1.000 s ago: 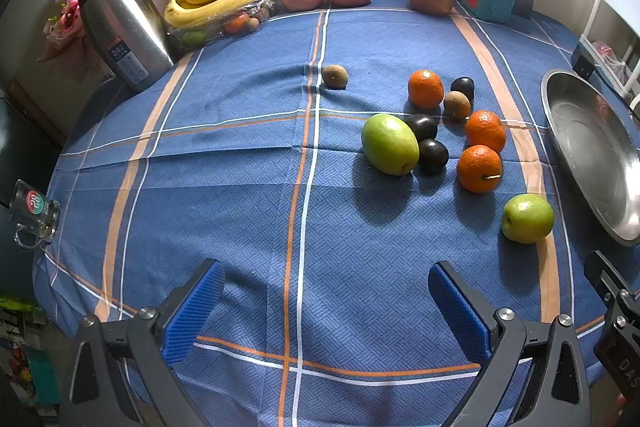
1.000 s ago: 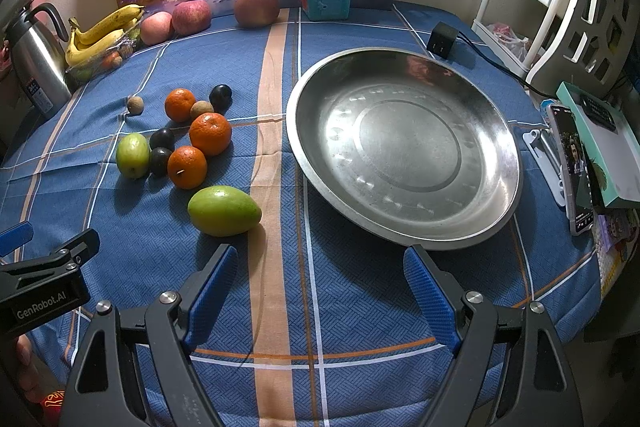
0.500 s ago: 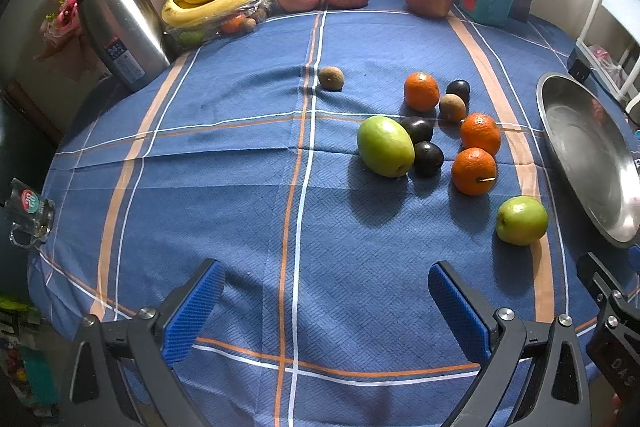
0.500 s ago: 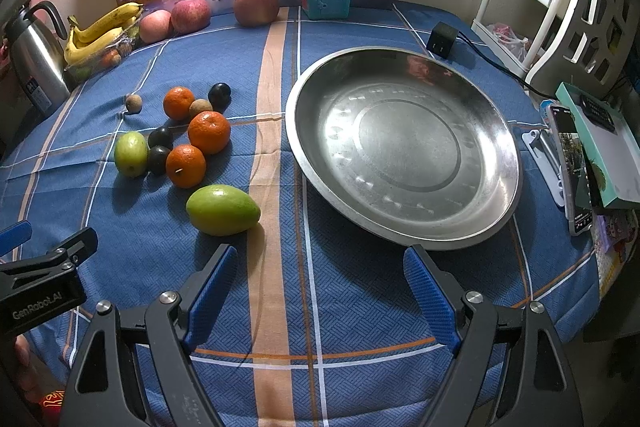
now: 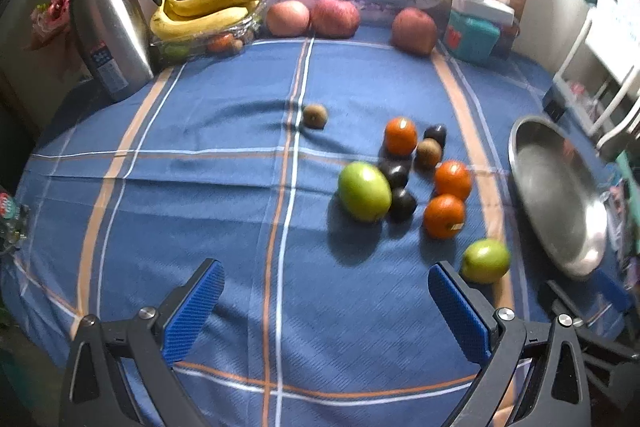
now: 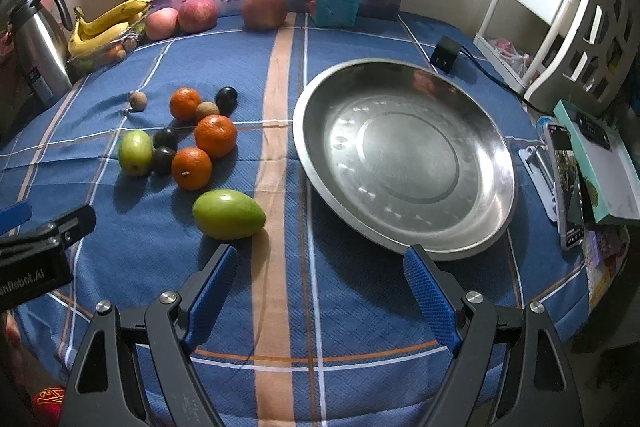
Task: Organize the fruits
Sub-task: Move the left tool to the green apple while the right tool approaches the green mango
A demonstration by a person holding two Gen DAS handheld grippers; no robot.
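A cluster of fruit lies on the blue striped tablecloth: a large green mango, three oranges, three dark plums and two kiwis. A second green mango lies alone, just beyond my right gripper's left finger and beside my left gripper's right finger. The empty steel pan sits right of the fruit. My left gripper hovers open over bare cloth, nearer than the cluster. My right gripper is open and empty, in front of the pan's near rim.
At the back stand a steel kettle, bananas, three red apples and a teal box. Right of the pan lie a phone, a pale box and a black charger with its cable.
The left view has pulled up and tilted, so the fruit sits lower and further left in it. The right view is almost unchanged. Both grippers stay open.
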